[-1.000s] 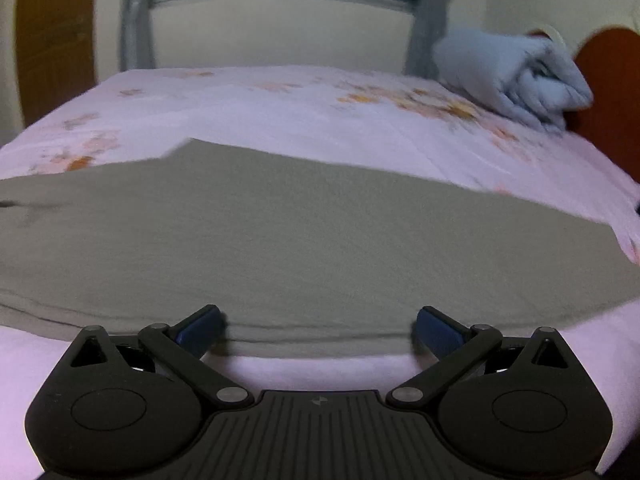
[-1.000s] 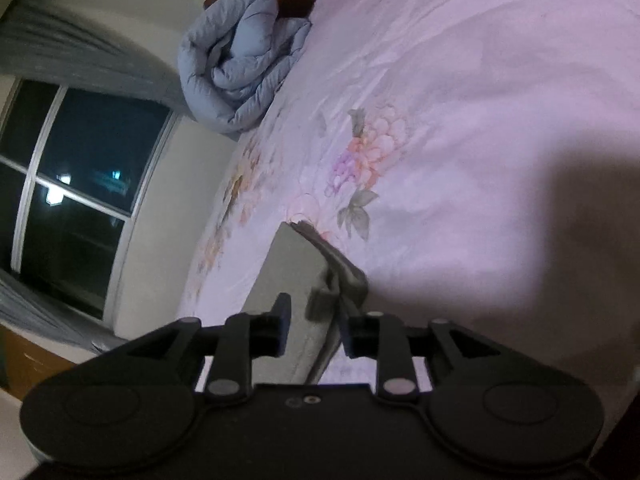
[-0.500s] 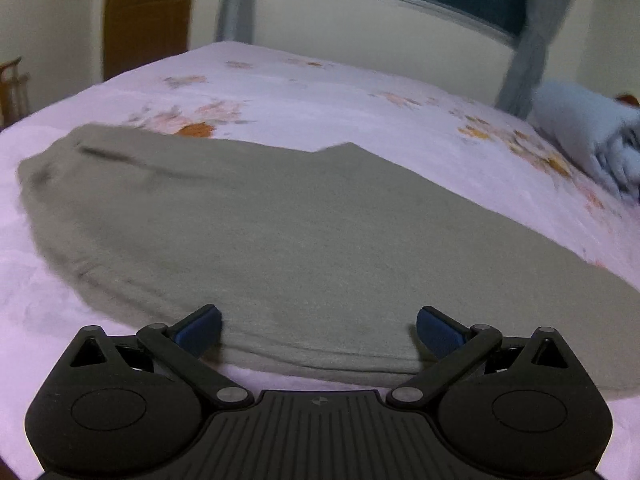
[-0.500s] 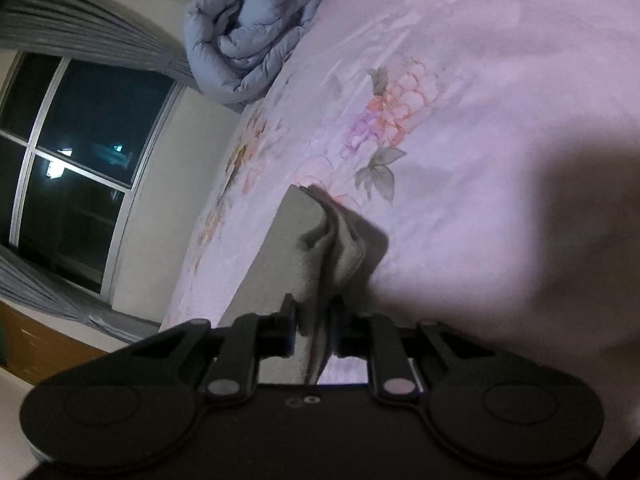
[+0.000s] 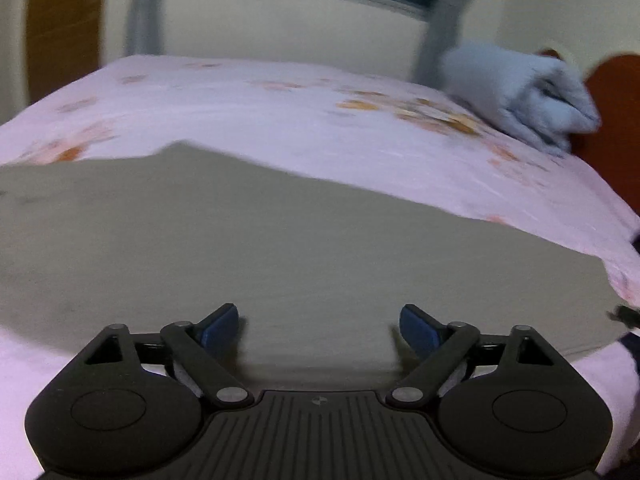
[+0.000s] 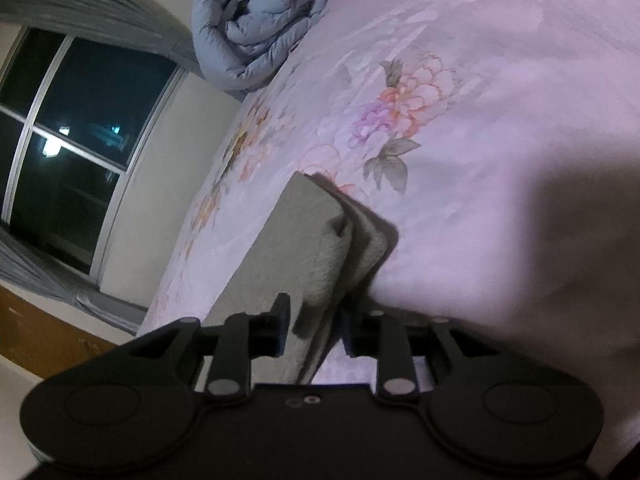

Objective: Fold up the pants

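floral bedsheet [image 5: 280, 120] holds grey pants [image 5: 240, 248]; blue duvet [image 5: 520, 92] beyond.

Grey-green pants [image 5: 248, 248] (sheet [image 5: 248, 112] pink, floral)

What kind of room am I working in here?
Most likely a bedroom at night: the pants lie on a bed with a floral sheet, a rolled blue quilt beside a wooden headboard, and a dark curtained window.

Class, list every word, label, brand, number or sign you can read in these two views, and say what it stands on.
No readable text in either view.
Left gripper: a small round mark on its body, too small to read.
Pants, sheet, duvet: no lettering.
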A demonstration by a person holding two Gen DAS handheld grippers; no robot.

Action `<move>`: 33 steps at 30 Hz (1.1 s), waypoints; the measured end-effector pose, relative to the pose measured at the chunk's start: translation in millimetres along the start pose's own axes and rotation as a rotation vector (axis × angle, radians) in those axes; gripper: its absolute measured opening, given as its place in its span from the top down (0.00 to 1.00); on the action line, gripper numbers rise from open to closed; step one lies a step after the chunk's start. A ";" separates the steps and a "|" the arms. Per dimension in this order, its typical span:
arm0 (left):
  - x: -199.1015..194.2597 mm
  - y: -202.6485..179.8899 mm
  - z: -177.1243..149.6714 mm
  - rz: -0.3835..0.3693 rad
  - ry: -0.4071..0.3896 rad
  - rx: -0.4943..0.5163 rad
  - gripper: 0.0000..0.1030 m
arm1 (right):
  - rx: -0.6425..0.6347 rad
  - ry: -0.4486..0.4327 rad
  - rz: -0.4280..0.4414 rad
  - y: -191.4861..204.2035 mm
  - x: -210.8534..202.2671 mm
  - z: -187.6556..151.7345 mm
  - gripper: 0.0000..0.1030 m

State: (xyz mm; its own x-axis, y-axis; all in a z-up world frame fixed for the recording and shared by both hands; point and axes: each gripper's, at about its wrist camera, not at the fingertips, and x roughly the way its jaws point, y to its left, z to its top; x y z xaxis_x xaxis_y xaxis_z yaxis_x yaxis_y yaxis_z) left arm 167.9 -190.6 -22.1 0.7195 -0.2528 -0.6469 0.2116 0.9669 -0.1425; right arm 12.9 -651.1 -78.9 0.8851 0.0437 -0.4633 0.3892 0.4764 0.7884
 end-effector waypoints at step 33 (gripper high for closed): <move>-4.2 -51.8 -41.6 -0.080 0.013 -0.103 0.06 | -0.005 -0.006 0.021 -5.3 -3.4 -1.0 0.79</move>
State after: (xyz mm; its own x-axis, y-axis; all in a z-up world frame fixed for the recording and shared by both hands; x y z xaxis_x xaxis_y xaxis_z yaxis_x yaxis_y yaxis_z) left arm 126.4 -238.2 -43.2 0.6943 -0.3293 -0.6399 0.1986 0.9423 -0.2694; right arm 7.6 -652.9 -81.9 0.8947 0.0483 -0.4441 0.3692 0.4796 0.7960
